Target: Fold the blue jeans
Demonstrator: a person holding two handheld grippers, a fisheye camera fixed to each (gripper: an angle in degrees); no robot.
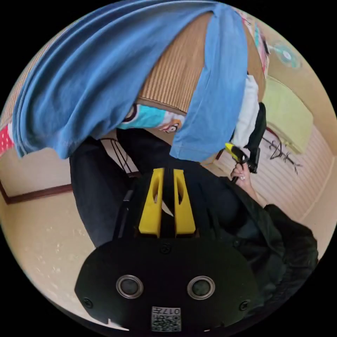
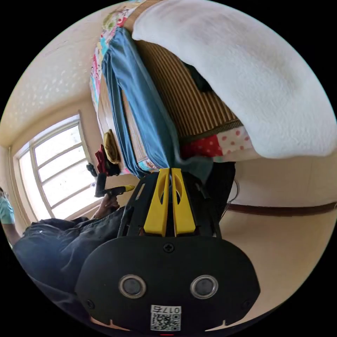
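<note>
Cream walls and a pale ceiling are surrounding a bed covered by a ribbed tan woven mat (image 1: 175,73), and both views are rolled so that the bed is sitting in the upper part of each frame. The soft blue denim jeans (image 1: 87,80) are lying on that mat, filling the upper left and centre of the left gripper view with one leg (image 1: 214,101) running down to a hem near the frame's middle; in the right gripper view they are stretching from the upper left down to the centre (image 2: 140,101).

The left gripper (image 1: 167,172) is showing its yellow jaws almost together with a slim gap, nothing between them, its tips just below the hem. The right gripper (image 2: 170,171) is sitting with jaws nearly closed right at a fold of the blue cloth; whether fabric is pinched there I cannot tell. A white fluffy pillow (image 2: 245,77) is occupying the upper right of the right gripper view.

The denim is looking limp and fairly weighty, draping in long creases, not slippery and not fragile; judging from that, the hems or the waistband should be giving the firmest hold.

A square code sticker (image 1: 166,318) with small characters is sitting on each gripper body.
</note>
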